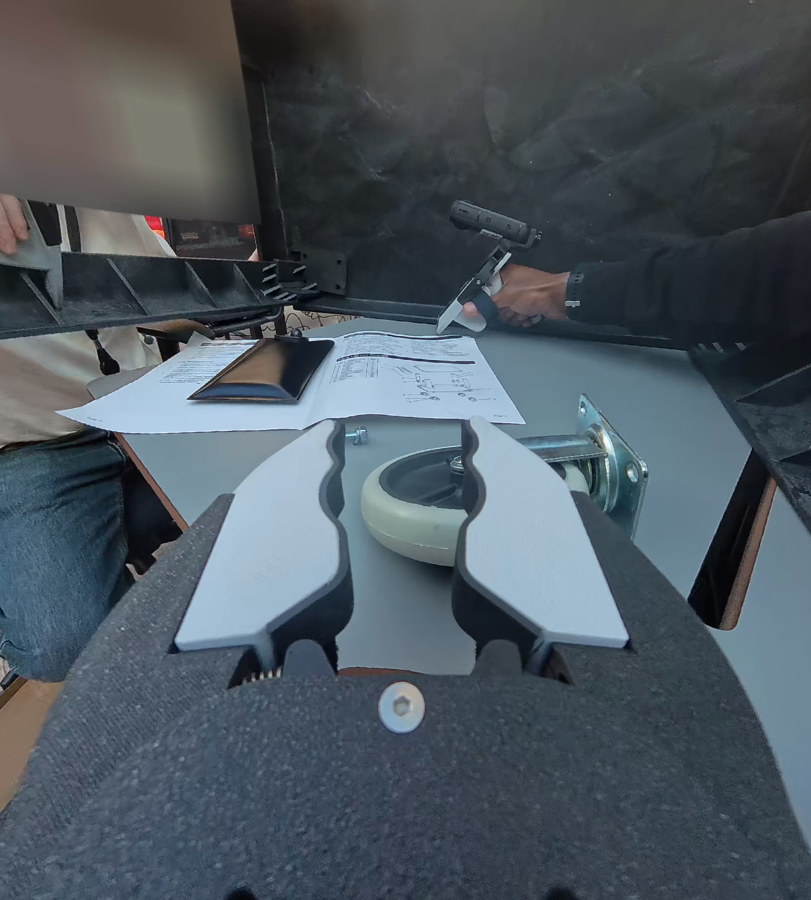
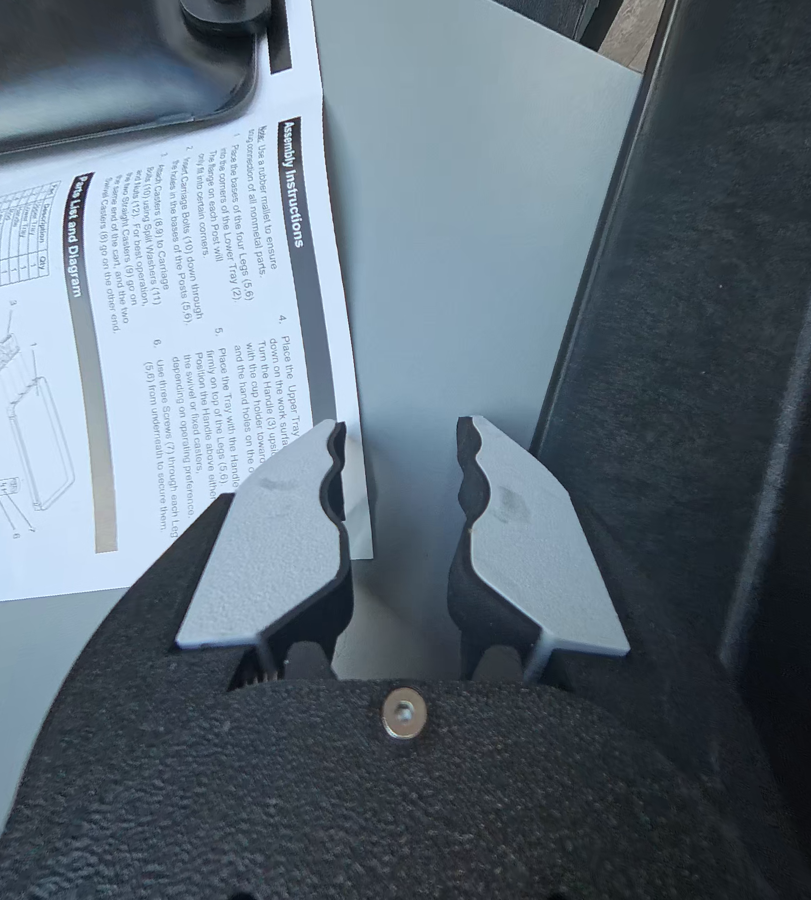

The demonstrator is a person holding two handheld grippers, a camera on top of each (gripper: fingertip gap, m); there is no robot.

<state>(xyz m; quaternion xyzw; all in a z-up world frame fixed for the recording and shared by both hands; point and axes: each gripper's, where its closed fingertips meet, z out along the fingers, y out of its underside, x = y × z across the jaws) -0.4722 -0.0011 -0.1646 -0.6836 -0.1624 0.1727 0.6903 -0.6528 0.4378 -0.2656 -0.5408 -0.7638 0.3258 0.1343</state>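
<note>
Left wrist view: left gripper (image 1: 401, 428) jaws apart, nothing clamped. It hovers over a grey table (image 1: 613, 389), nearest a caster wheel (image 1: 413, 516) lying on its side just ahead, cream tyre, metal mounting plate (image 1: 610, 462) to its right. Small bolt (image 1: 357, 435) just past the left fingertip. Beyond: printed paper sheet (image 1: 369, 384) with a black glossy tray-shaped part (image 1: 267, 370) on it. Right gripper (image 1: 445, 326) far side, tip at the sheet's far edge.

Right wrist view: right gripper (image 2: 401, 428) open, bare table between the fingers, sheet's edge (image 2: 228, 341) under the left finger, black textured panel (image 2: 710, 389) to the right.
</note>
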